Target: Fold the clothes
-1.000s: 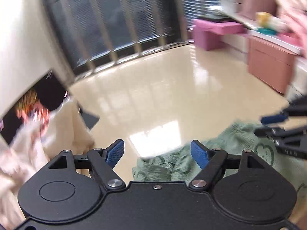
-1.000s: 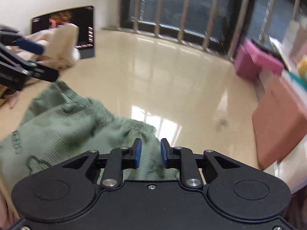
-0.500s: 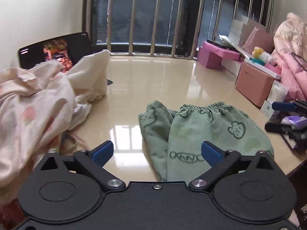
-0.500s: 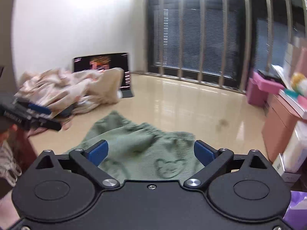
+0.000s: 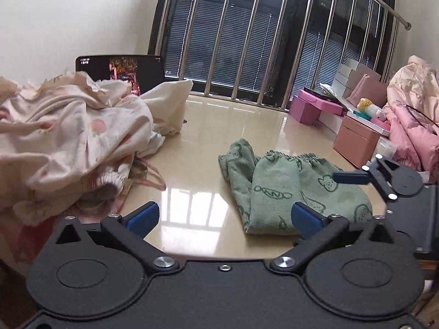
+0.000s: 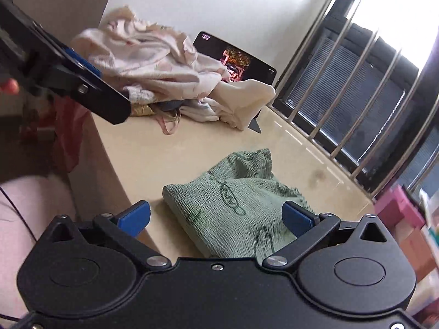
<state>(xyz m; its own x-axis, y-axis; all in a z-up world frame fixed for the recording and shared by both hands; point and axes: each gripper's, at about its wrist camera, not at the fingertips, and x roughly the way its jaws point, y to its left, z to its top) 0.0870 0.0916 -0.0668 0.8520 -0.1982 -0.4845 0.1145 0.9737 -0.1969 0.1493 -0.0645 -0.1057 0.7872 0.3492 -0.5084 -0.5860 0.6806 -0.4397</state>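
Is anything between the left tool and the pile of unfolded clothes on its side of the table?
Nothing visible. The left tool is open and empty, and only bare table lies between it and the pink and cream clothes pile. The folded green garment lies off to its right, out of that path.

Daylight enters through the tall barred window with dark slatted blinds point(image 5: 247, 44) at the far side, and the room is evenly bright. In the right wrist view the upper right pane is blown out to white glare. The glossy beige tabletop point(image 5: 192, 148) mirrors the window as pale bright patches in front of the near edge. Shadows under the folded green patterned cloth point(image 6: 241, 200) are soft and faint. Both views bow strongly at the edges, with dark vignetted corners. The right wrist view is slightly soft; the left one is sharp.
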